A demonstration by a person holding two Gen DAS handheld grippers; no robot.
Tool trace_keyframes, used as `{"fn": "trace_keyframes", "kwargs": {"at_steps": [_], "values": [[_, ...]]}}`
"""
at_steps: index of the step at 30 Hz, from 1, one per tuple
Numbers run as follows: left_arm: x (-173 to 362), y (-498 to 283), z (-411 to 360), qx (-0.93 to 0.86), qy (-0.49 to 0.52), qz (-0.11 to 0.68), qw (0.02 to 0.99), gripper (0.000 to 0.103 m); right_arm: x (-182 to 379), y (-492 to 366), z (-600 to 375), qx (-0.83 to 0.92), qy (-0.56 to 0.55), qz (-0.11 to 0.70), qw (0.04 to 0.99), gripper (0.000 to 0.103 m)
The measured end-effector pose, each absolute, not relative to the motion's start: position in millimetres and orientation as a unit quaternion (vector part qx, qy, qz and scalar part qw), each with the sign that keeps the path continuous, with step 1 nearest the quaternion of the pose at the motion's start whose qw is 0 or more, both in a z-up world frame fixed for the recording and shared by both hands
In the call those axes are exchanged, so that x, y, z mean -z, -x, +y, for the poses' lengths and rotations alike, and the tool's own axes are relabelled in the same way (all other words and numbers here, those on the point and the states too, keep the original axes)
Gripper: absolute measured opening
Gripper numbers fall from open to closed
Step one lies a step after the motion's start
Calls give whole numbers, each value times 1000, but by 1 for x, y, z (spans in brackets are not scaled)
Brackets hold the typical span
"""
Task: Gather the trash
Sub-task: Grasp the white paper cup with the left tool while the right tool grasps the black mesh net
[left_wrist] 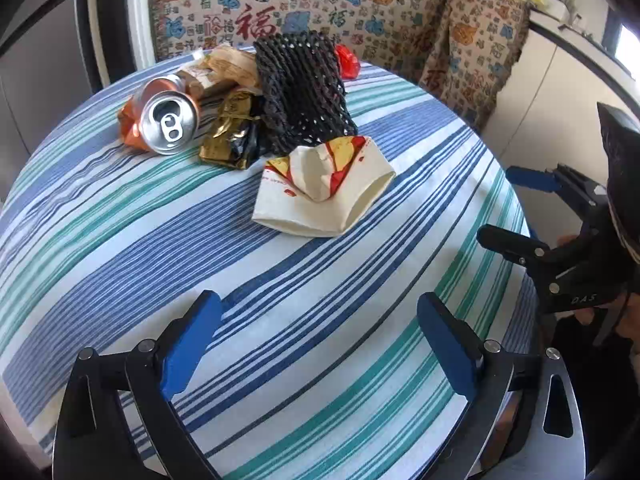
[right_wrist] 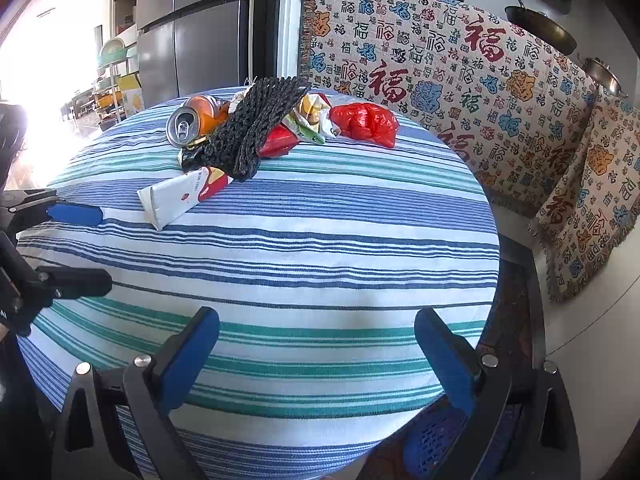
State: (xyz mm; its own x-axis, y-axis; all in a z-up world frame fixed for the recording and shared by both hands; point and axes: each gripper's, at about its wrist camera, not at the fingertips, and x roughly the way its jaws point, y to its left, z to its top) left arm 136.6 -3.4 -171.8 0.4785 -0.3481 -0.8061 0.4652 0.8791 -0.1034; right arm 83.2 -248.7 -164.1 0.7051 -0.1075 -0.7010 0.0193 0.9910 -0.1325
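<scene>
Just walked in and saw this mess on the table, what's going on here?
A person holds a gripper in each hand over a round table with a striped cloth. The left gripper and right gripper are both open and empty. A pile of trash waits untouched: a crushed paper cup, a drink can, black netting, wrappers and a red bag.

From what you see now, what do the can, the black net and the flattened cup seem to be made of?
Can: shiny metal, probably aluminium; silvery top with pull tab.
Black net: soft foam or plastic mesh, matte, with open holes.
Flattened cup: printed paper, creased and crushed flat.
</scene>
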Motion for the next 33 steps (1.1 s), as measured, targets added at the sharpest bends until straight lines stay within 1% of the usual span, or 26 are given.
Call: {"fn": "trace_keyframes", "kwargs": {"at_steps": [1,7,10,11,12,14,15,16,26,29,33], "values": [[174,-141,-6,238,-68,453,856,102,164,-85,-249,35,54,384,921,100],[178,-178,-30,203,-107,455,861,103,171,-92,-260,46,39,397,916,100],[178,-193,-33,194,-95,454,864,102,173,-94,-263,44,33,399,915,100],[177,-196,-33,193,-88,451,867,100,173,-94,-264,43,29,400,915,100],[177,-197,-30,192,-82,446,871,97,173,-94,-264,43,26,401,915,100],[174,-193,-24,189,-85,429,879,64,174,-93,-265,42,23,400,915,100],[173,-192,-20,191,-85,424,881,56,174,-93,-265,40,21,400,915,100],[172,-191,-16,195,-78,424,881,51,174,-93,-266,39,19,400,915,100],[160,-176,65,121,-17,419,900,50,173,-106,-259,30,9,413,910,101],[163,-184,84,93,7,424,901,50,173,-120,-250,20,14,421,907,101],[173,-191,93,65,7,427,902,51,173,-144,-236,2,21,430,903,101]]}}
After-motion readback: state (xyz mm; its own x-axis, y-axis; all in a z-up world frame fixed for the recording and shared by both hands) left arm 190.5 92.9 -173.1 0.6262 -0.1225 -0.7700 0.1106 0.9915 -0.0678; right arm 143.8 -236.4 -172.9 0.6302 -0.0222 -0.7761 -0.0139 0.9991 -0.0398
